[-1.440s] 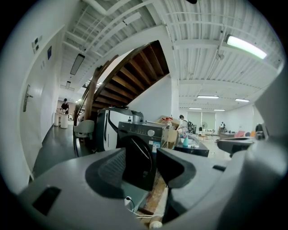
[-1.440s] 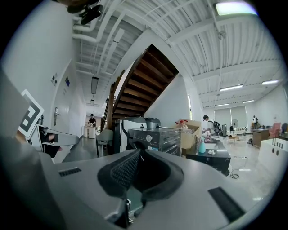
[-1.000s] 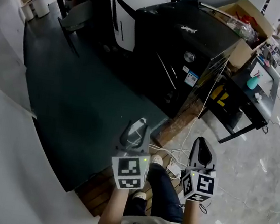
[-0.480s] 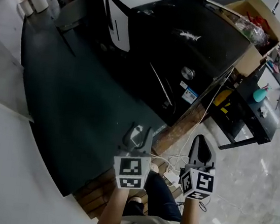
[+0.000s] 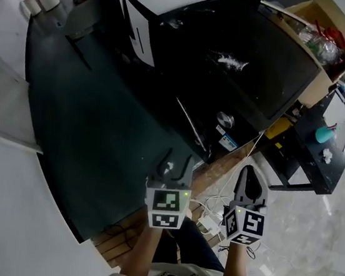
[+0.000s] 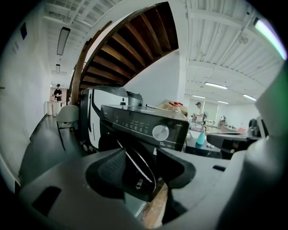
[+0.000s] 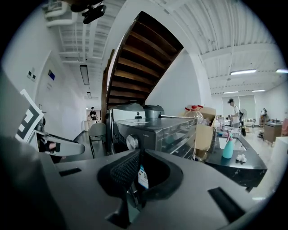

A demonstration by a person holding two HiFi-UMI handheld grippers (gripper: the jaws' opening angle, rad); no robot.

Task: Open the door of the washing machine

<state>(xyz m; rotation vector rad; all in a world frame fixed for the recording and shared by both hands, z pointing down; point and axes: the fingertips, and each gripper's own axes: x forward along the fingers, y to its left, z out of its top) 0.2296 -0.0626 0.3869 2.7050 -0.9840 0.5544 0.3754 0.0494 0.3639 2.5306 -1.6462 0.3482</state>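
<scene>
The black front-loading washing machine (image 5: pixel 232 66) stands ahead of me, with a silver dial (image 5: pixel 225 119) on its panel. Its round door (image 5: pixel 190 124), edged by a chrome ring, faces me and looks shut. My left gripper (image 5: pixel 177 161) is open, a short way in front of the door and touching nothing. The left gripper view frames the door (image 6: pixel 130 155) and dial (image 6: pixel 160 132) between the open jaws of the left gripper (image 6: pixel 141 166). My right gripper (image 5: pixel 250 176) is shut and empty, off the machine's right front corner. The right gripper (image 7: pixel 138 159) shows its jaws closed.
A wooden strip (image 5: pixel 219 169) runs under the machine's front, with white cables (image 5: pixel 214 206) on the floor beside it. A cardboard box (image 5: pixel 327 41) and a black table (image 5: pixel 307 165) with a teal spray bottle (image 5: pixel 326 132) stand at the right. A chair (image 5: pixel 80 24) is at far left.
Both grippers have come nearer to the machine's front; the left one has drifted slightly right. Their jaws have not changed.
</scene>
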